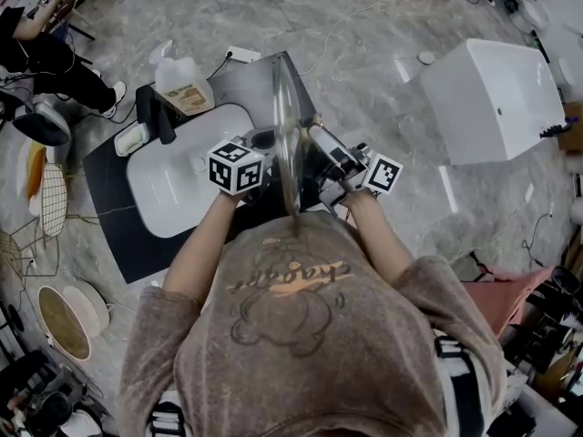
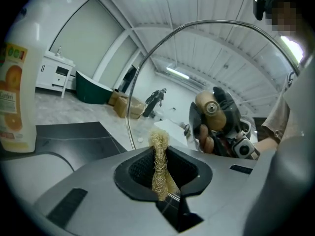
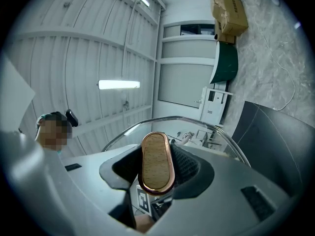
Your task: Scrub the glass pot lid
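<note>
Glass pot lid (image 1: 288,135), clear and round with a metal rim, stands on edge in the air in front of me, above the near side of the white oval basin (image 1: 159,198), between my two tools.

Step in hand, as I judge it: scrubbing the face turned to my left.
- Lay the fibre flat on the glass and work in small circles from the knob out to the rim.
- Brace from the knob side so the lid does not swing.
- Light pressure only, since the lid hangs on one grip.

Right gripper (image 3: 157,167): jaws about half spread, clamped on the oval wooden knob (image 3: 157,161) with its copper-coloured band.

Left gripper (image 2: 160,168): jaws nearly together, pinching a thin straw-coloured fibre scrubber (image 2: 159,154). Its tip is just beside the glass; whether it touches, I cannot tell.

Orange-labelled detergent bottle (image 2: 17,97) stands on the dark counter at my left.
</note>
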